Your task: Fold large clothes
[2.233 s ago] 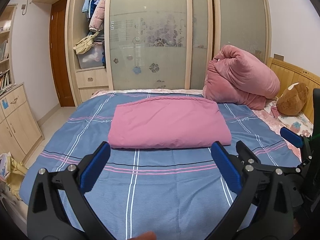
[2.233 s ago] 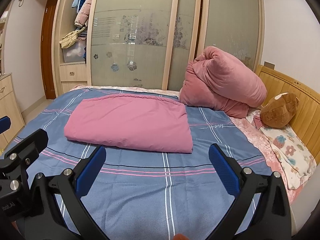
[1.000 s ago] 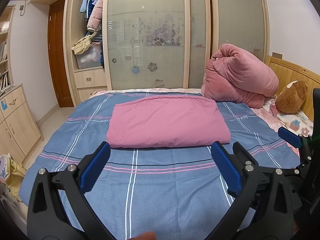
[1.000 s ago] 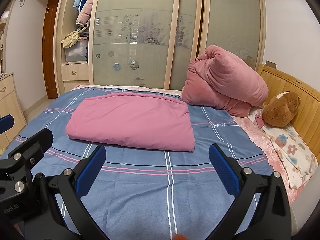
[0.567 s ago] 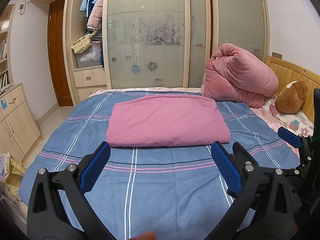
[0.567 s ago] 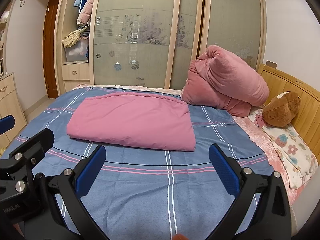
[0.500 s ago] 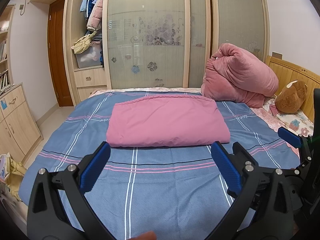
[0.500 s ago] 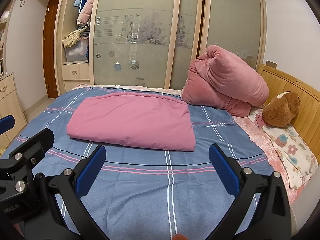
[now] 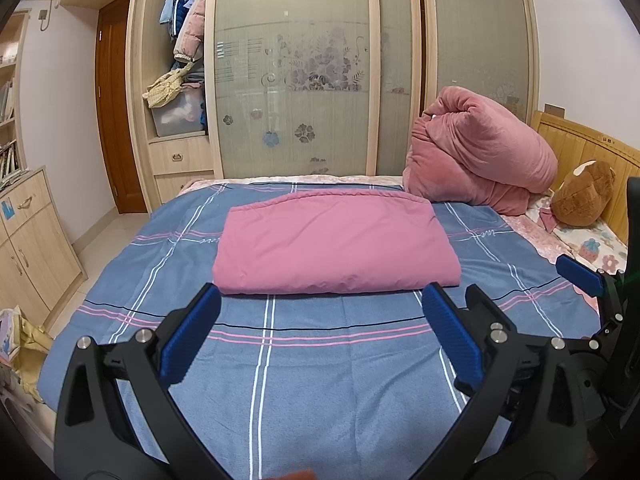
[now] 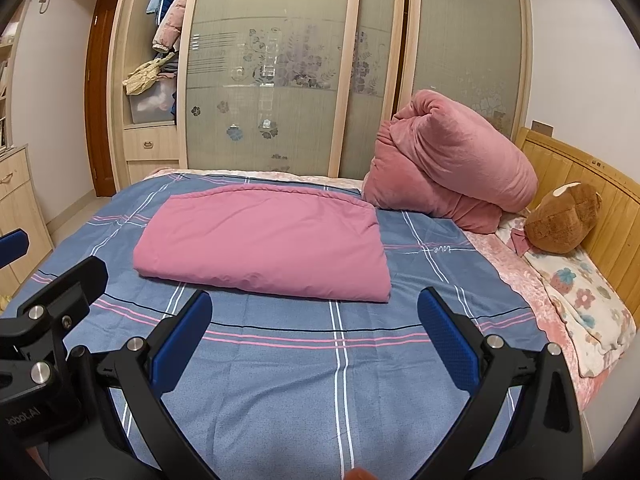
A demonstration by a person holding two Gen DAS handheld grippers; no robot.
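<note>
The folded pink quilt (image 9: pixel 334 246) lies flat on the middle of the bed, just beyond both grippers and touched by neither. The left gripper (image 9: pixel 320 312) has its blue-padded fingers (image 9: pixel 192 336) spread wide and empty, hovering over the blue plaid bedspread (image 9: pixel 320 360) short of the quilt's near edge. The right gripper (image 10: pixel 314 312) is likewise spread wide and holds nothing, its fingers (image 10: pixel 448 344) over the same striped cover; the two tools sit side by side, each showing at the edge of the other's view.

The bedspread covers most of the bed — a pink floral sheet (image 10: pixel 520 276) shows along its right side. Behind the quilt to the right, a bulky rolled pink blanket (image 10: pixel 452 160) rests near the wooden headboard (image 10: pixel 580 184), with a brown plush toy (image 10: pixel 564 216) just beside it on a flowered pillow (image 10: pixel 580 304).

Past the bed stands a wardrobe with frosted sliding doors (image 9: pixel 292 80); its left section is open, with hanging jackets (image 9: pixel 188 28) above a storage bin (image 9: pixel 176 116). A brown door (image 9: pixel 116 120) and a pale cabinet (image 9: pixel 28 248) stand at the left. Both grippers point level toward the wardrobe — nothing lies between them and the quilt.
</note>
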